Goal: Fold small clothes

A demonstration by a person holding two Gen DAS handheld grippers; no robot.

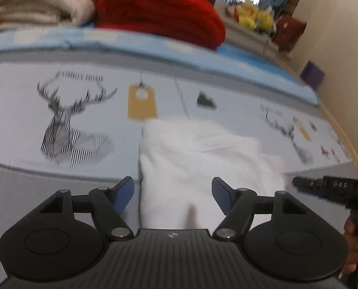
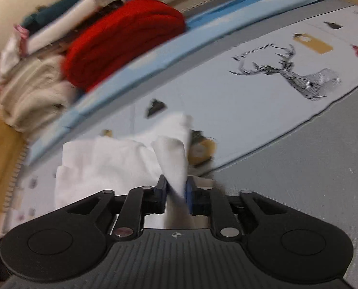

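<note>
A small white garment lies on a pale printed cloth with a deer print. My left gripper is open and empty, its jaws spread wide just above the near edge of the garment. My right gripper is shut on a raised fold of the white garment and lifts that edge off the cloth. The right gripper also shows at the right edge of the left wrist view, beside the garment.
A red knit and a cream knit are stacked behind on a light blue mat. More folded clothes sit in that pile. A wooden floor and a wall lie beyond.
</note>
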